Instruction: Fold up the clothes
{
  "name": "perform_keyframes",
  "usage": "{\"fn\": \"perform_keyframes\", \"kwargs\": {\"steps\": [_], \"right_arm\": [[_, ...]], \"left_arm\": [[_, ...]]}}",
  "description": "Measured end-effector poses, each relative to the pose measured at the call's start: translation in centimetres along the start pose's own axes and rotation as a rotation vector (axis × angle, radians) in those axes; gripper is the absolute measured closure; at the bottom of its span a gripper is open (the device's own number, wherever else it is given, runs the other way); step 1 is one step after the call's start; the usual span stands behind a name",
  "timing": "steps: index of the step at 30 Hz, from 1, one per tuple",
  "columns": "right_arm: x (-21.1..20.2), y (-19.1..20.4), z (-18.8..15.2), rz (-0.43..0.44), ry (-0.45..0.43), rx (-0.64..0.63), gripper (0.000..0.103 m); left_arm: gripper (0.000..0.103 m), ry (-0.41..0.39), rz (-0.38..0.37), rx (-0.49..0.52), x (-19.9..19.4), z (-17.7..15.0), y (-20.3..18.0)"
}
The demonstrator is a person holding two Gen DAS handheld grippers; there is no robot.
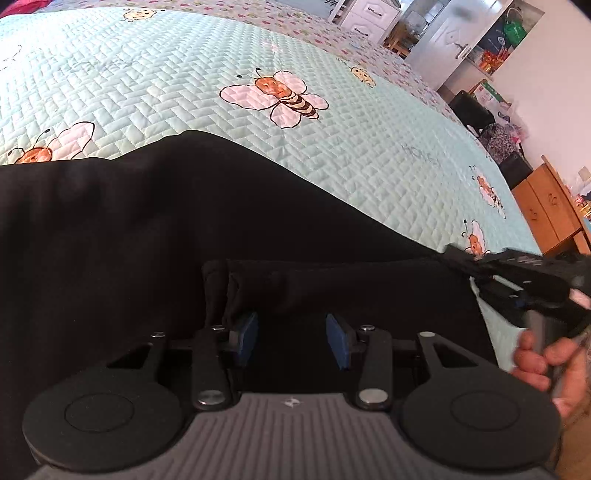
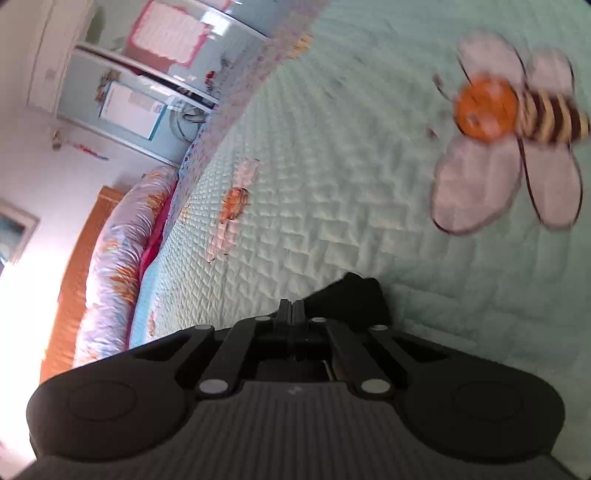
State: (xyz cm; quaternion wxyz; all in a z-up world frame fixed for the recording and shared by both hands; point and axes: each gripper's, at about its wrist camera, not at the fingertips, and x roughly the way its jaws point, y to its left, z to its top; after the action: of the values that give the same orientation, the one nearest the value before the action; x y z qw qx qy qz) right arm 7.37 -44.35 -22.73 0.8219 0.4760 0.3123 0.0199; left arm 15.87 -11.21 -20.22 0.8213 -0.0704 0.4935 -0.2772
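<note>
A black garment (image 1: 147, 229) lies spread over the near part of a mint quilted bedspread (image 1: 332, 147) printed with bees. In the left wrist view my left gripper (image 1: 291, 338) is open just above the cloth. Its blue pads (image 1: 245, 338) stand apart, and a fold of the garment drapes against the left finger. At the right edge a hand (image 1: 535, 358) holds my right gripper (image 1: 456, 254), whose tips pinch the garment's edge. In the right wrist view my right gripper (image 2: 291, 304) is shut on a bit of the black garment (image 2: 354, 295), held over the bedspread (image 2: 332, 184).
A wooden cabinet (image 1: 546, 210) and dark bags (image 1: 495, 136) stand beyond the bed's right side. White drawers (image 1: 369, 14) and a door (image 1: 443, 37) are at the back. A rolled floral quilt (image 2: 122, 251) lies against an orange headboard (image 2: 74, 258).
</note>
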Motion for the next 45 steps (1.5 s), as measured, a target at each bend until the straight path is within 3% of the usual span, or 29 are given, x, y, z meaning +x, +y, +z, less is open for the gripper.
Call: {"fn": "perform_keyframes", "kwargs": {"steps": [6,8,9,10,11,13,14,16,19,22,25,26,29,33,36,38,39,40,42,45], "right_arm": [[-3.2,3.2,-1.6,0.033,-0.012,-0.067,0.095],[-2.9,2.0,-1.7,-0.028,-0.013,-0.032,0.087],[-2.4,1.1,-1.7,-0.067,-0.002,-0.021,0.088],[-2.0,0.1,-1.8,-0.105,0.009,-0.01,0.102],[-1.5,-0.9,-1.8,-0.144,0.02,0.001,0.103],[-2.1,-1.2,-1.9,-0.118,-0.007,0.051,0.103],[-2.9,-0.7,-2.0,-0.104,-0.025,0.048,0.094],[-5.0,0.8,-3.0,-0.032,-0.049,0.015,0.094],[-7.9,1.1,-5.6,0.056,-0.014,0.028,0.085],[-9.0,-0.9,-8.5,0.024,0.028,0.063,0.085],[-8.7,-2.8,-9.6,-0.032,0.026,0.123,0.103],[-8.6,-3.2,-9.8,-0.045,0.022,0.135,0.103],[-9.9,-0.5,-10.1,-0.016,-0.005,0.079,0.09],[-11.1,2.3,-11.4,0.031,0.005,0.012,0.084],[-10.8,1.6,-13.1,0.04,0.046,0.027,0.084],[-9.6,0.6,-13.8,0.018,0.066,0.042,0.084],[-9.2,-0.1,-14.0,0.013,0.063,0.052,0.089],[-8.8,-0.8,-14.2,0.008,0.059,0.062,0.103],[-9.0,-1.6,-14.4,0.006,0.062,0.116,0.103],[-9.9,-0.3,-13.9,0.001,0.061,0.095,0.098]], "left_arm": [[0.055,0.0,0.018,0.008,0.2,-0.3,-0.7],[0.055,0.008,0.031,0.015,0.4,-0.3,-1.0],[0.054,0.011,0.038,0.022,0.5,-0.3,-1.2],[0.053,0.014,0.045,0.029,0.6,-0.3,-1.4],[0.052,0.015,0.051,0.038,0.7,-0.3,-1.7],[0.052,0.013,0.058,0.044,0.8,-0.4,-1.8],[0.052,0.012,0.059,0.044,0.9,-0.5,-1.8],[0.052,0.013,0.057,0.046,0.9,-0.5,-1.6],[0.052,0.011,0.042,0.049,0.7,-0.6,-1.3],[0.052,0.008,0.031,0.06,0.6,-0.7,-1.2],[0.052,0.018,0.028,0.044,0.5,-0.2,-1.1],[0.052,0.013,0.029,0.037,0.1,-0.1,-1.2],[0.052,-0.028,0.048,0.062,-2.3,-0.5,-1.9],[0.044,-0.019,0.0,0.105,-5.0,-3.2,-2.2],[0.041,-0.005,-0.044,0.138,-6.8,-5.5,-2.4],[0.04,0.031,0.007,0.15,-5.5,-6.9,-1.7],[0.039,0.041,0.016,0.127,-4.8,-7.2,-0.9],[0.039,0.052,0.024,0.102,-4.0,-7.4,-0.1],[0.039,0.054,0.018,0.06,-3.6,-7.7,1.0],[0.039,0.046,0.018,0.054,-4.1,-7.4,1.1]]}}
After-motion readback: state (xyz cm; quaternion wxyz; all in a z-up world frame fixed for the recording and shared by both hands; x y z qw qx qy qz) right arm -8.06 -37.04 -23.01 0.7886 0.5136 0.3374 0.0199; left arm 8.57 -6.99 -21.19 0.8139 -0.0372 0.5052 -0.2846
